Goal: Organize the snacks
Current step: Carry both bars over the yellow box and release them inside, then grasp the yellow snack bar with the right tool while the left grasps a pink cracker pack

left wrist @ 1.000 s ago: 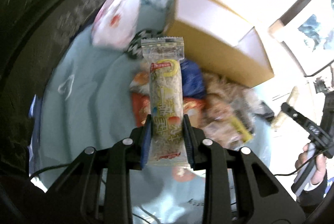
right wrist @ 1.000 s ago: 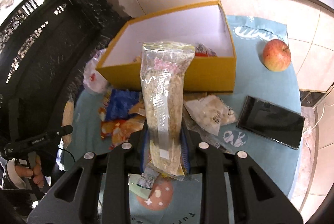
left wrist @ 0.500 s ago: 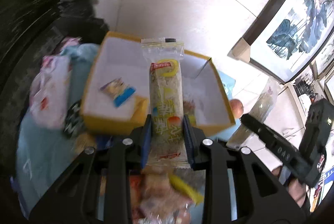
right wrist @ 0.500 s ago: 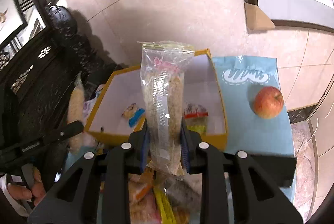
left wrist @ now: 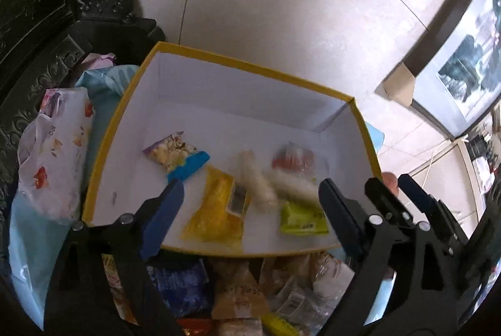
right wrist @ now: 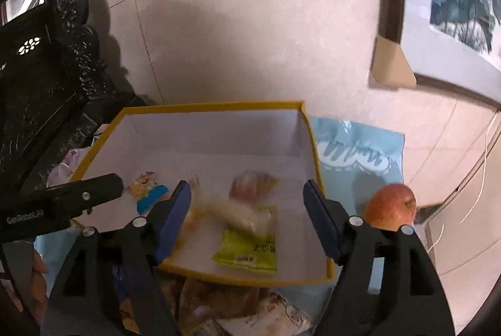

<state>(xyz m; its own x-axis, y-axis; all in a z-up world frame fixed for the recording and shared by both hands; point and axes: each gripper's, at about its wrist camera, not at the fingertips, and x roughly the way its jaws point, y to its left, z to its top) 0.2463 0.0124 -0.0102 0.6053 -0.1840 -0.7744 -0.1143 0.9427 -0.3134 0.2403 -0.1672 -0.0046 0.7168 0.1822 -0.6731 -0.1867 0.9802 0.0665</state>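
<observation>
A yellow box (left wrist: 250,66) with a white inside sits on the table, also seen in the right wrist view (right wrist: 216,106). My left gripper (left wrist: 250,185) hangs over its near side with jaws opening and nothing between the pads. My right gripper (right wrist: 246,185) is beside it, jaws also opening and empty. Two pale rice-bar packs (left wrist: 260,185) (right wrist: 238,212) lie blurred on the box floor below. Around them lie a green packet (right wrist: 247,249), a yellow packet (left wrist: 219,210) and a purple and blue packet (left wrist: 177,157).
Several loose snacks (left wrist: 219,289) are piled in front of the box. A flowered tissue pack (left wrist: 53,154) lies to its left and a red apple (right wrist: 391,206) to its right on the blue cloth (right wrist: 360,154). Dark carved furniture (right wrist: 47,69) stands at the left.
Both grippers moved forward over the box and opened. The rice-bar packs they held have dropped out and now lie inside the box.
</observation>
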